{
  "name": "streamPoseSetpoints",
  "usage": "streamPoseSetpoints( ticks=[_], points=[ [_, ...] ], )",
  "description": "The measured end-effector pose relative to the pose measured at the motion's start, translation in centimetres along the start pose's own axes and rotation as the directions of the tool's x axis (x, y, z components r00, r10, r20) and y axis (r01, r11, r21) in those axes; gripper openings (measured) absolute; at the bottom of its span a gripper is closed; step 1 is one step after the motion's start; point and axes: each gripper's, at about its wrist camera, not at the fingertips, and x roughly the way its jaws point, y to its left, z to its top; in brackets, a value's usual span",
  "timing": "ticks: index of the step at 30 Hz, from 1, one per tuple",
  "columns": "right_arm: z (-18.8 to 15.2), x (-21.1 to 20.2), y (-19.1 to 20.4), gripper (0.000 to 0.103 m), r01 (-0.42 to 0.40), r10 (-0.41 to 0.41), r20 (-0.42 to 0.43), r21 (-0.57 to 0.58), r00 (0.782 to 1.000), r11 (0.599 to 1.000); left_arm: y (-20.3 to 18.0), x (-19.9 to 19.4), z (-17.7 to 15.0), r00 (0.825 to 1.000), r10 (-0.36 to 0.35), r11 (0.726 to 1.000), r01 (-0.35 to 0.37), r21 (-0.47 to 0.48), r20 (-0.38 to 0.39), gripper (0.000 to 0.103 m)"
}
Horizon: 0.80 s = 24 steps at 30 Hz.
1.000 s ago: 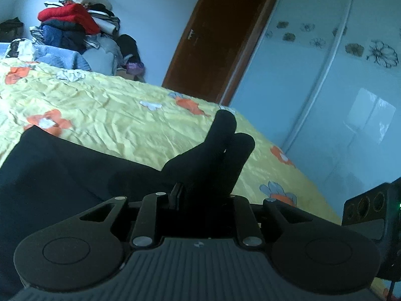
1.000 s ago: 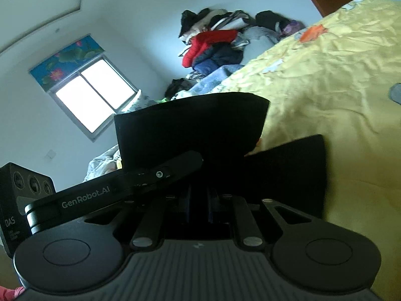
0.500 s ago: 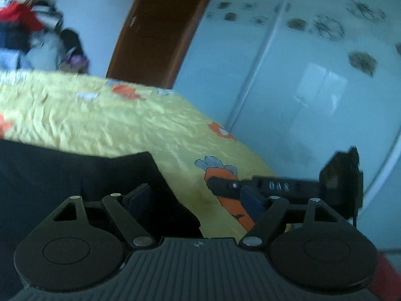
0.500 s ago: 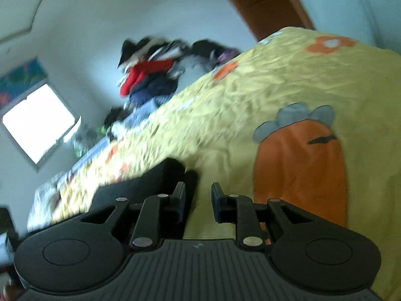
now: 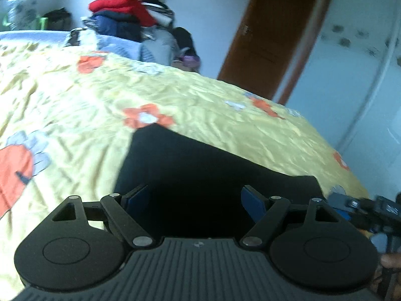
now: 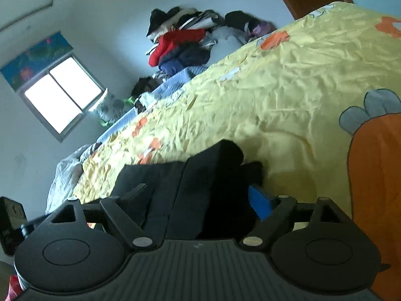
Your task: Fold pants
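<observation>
The black pants (image 5: 213, 175) lie folded into a flat dark block on the yellow flowered bedspread (image 5: 75, 100). My left gripper (image 5: 195, 200) stands open just above their near edge, its blue pads apart and bare. The right gripper's fingers (image 5: 361, 205) show at the right edge of that view. In the right wrist view the pants (image 6: 200, 175) form a thicker stack that reaches in between the jaws. My right gripper (image 6: 198, 198) is opening, and its blue pad (image 6: 260, 204) is clear of the cloth.
A heap of clothes (image 5: 130, 17) is piled at the far end of the bed. A brown door (image 5: 270, 37) and a white wardrobe (image 5: 351, 87) stand beyond the bed's right edge. A window (image 6: 60, 92) is on the far wall.
A second ago both grippers were shut on the black cloth and held it up. Both have let go and opened, and the pants now lie flat on the bed. The left view has swung back.
</observation>
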Motion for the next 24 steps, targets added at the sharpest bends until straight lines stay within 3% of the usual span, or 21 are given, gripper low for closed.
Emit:
streamPoseSetpoints(
  ticks=[4, 8, 9, 11, 12, 14, 20, 24],
  points=[
    [-0.4, -0.3, 0.5, 0.085, -0.053, 0.052, -0.024, -0.017, 0.998, 0.998, 0.2, 0.2, -0.1, 0.999, 0.034, 0.999, -0.034, 0.031, 0.008, 0.083],
    [-0.4, 0.9, 0.9, 0.083, -0.022, 0.019, -0.059, -0.05, 0.998, 0.999, -1.7, 0.7, -0.5, 0.999, 0.041, 0.99, -0.039, 0.136, -0.015, 0.093],
    [-0.3, 1.3, 0.5, 0.079, -0.03, 0.028, -0.06, -0.04, 0.998, 0.999, -2.2, 0.8, -1.0, 0.998, 0.058, 0.983, -0.054, 0.174, -0.014, 0.093],
    [-0.2, 1.7, -0.4, 0.037, -0.029, 0.03, -0.048, 0.005, 0.998, 1.0, -3.0, 1.1, -2.0, 0.996, 0.09, 0.966, -0.085, 0.243, -0.013, 0.093],
    [-0.2, 1.7, -0.9, 0.034, -0.034, 0.035, -0.046, 0.028, 0.998, 0.999, -3.1, 1.2, -2.2, 0.995, 0.097, 0.962, -0.09, 0.259, -0.013, 0.093],
    [-0.4, 1.1, -1.0, 0.018, -0.046, 0.047, -0.026, 0.03, 0.999, 0.998, -3.1, 1.1, -2.3, 0.995, 0.096, 0.959, -0.09, 0.269, -0.008, 0.093],
    [-1.0, -2.4, 0.1, 0.004, -0.009, 0.007, 0.07, 0.018, 0.998, 1.0, -2.4, 0.8, -1.6, 0.998, 0.065, 0.975, -0.058, 0.213, -0.025, 0.094],
    [-1.8, -3.3, -0.3, 0.004, 0.04, -0.04, 0.049, 0.009, 0.998, 0.999, -2.3, 1.4, -2.0, 0.995, 0.09, 0.967, -0.077, 0.241, -0.044, 0.094]
  ],
)
